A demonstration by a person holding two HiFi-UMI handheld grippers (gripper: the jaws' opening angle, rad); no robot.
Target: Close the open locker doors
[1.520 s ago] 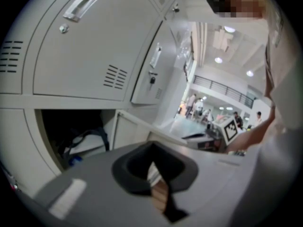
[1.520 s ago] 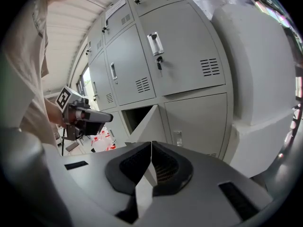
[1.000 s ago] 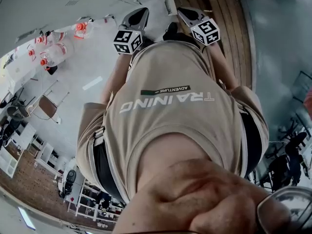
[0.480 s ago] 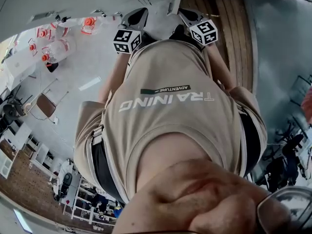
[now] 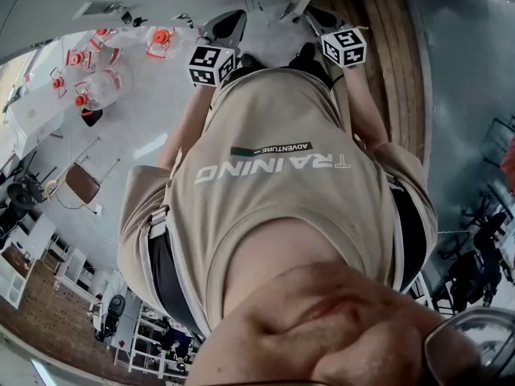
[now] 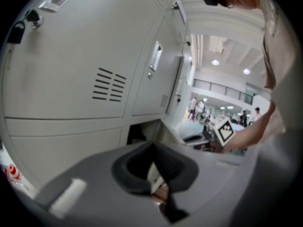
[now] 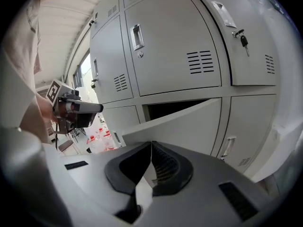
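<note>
Your right gripper (image 7: 151,144) is clenched shut and empty, near the open locker door (image 7: 182,123); your left gripper (image 6: 152,146) is clenched empty too.

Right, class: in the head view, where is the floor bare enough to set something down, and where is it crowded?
Bare: the grey floor between the chair and the person's left arm, and the wooden strip on the right. Crowded: the red-capped bottles at upper left.

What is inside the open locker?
Only a dark gap shows above the half-open door. The door covers the rest, so any contents are hidden.
</note>
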